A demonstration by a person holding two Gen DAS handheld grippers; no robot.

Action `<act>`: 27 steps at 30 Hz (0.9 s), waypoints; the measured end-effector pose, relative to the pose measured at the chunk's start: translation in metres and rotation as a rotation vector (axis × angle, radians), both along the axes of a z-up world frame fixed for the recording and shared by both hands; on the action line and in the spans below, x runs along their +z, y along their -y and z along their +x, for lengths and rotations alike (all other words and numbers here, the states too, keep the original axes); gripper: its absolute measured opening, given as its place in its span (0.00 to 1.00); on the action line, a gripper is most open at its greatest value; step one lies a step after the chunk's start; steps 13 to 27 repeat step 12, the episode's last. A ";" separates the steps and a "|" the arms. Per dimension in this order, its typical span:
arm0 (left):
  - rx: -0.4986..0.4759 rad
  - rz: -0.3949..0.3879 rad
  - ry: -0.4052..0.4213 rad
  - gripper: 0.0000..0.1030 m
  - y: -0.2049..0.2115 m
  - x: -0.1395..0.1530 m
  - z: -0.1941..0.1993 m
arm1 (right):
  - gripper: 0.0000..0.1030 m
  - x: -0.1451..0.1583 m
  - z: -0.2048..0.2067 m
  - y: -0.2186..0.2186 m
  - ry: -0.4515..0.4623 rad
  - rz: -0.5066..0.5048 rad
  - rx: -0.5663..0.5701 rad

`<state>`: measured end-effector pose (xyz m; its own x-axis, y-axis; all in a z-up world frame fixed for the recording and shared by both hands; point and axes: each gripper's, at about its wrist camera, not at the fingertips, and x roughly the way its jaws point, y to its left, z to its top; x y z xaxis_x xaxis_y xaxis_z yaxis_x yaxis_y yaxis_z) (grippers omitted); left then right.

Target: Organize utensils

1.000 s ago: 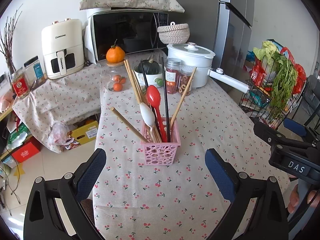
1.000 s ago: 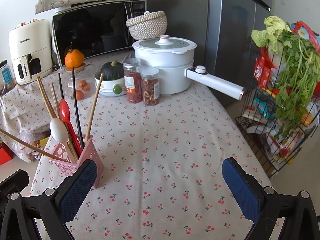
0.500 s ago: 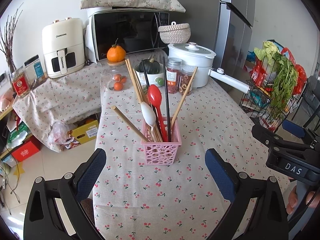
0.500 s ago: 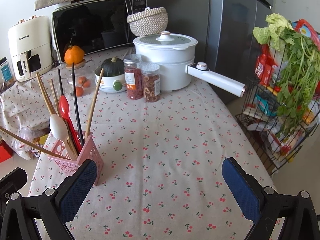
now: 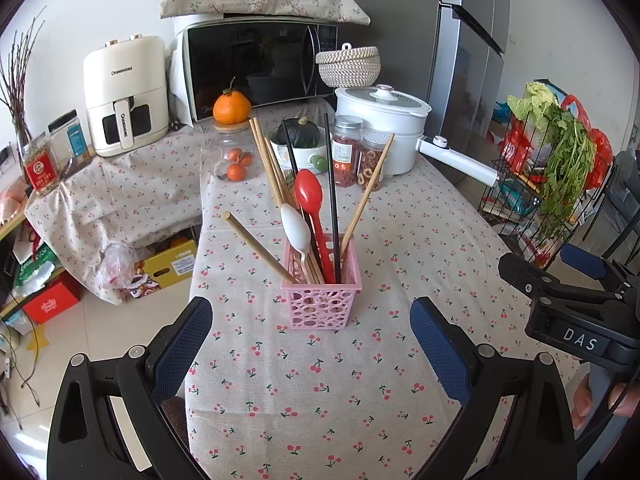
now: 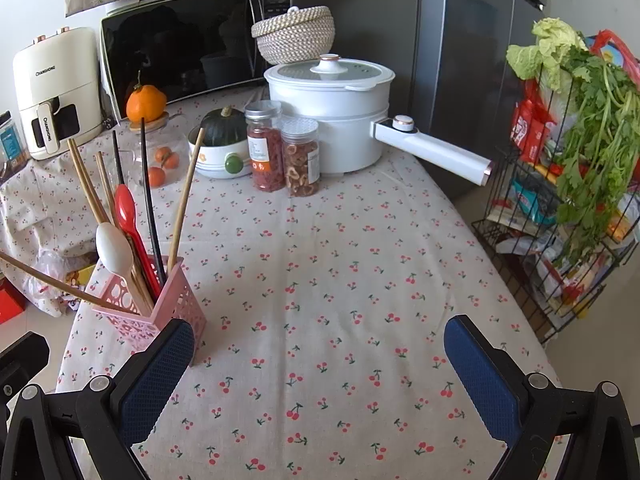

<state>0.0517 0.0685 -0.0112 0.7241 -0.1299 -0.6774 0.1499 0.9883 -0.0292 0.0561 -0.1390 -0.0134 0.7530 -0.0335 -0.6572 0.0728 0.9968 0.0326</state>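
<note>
Our left claw [image 5: 310, 344] and right claw [image 6: 318, 364] hang over the table, both spread wide and holding nothing.

The pink basket [image 5: 322, 300] stands on the cherry-print tablecloth [image 5: 400, 240], just ahead of our left claw. Wooden chopsticks [image 5: 266, 160], black chopsticks [image 5: 331, 192], a red spoon [image 5: 309, 196] and a white spoon [image 5: 295, 226] stand upright inside it.

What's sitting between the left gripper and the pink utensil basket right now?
Nothing: in the left wrist view only bare cherry-print tablecloth lies between the open left gripper and the pink basket, which stands straight ahead of it.
</note>
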 end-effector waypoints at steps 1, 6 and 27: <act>0.000 0.000 -0.001 0.97 0.000 0.000 0.000 | 1.00 0.000 0.000 0.000 -0.002 0.001 0.001; -0.001 -0.001 -0.006 0.97 0.001 -0.001 0.000 | 1.00 -0.002 0.001 0.000 -0.014 0.004 0.004; -0.006 0.001 -0.006 0.97 0.001 -0.002 0.000 | 1.00 -0.003 0.002 0.000 -0.024 0.009 0.003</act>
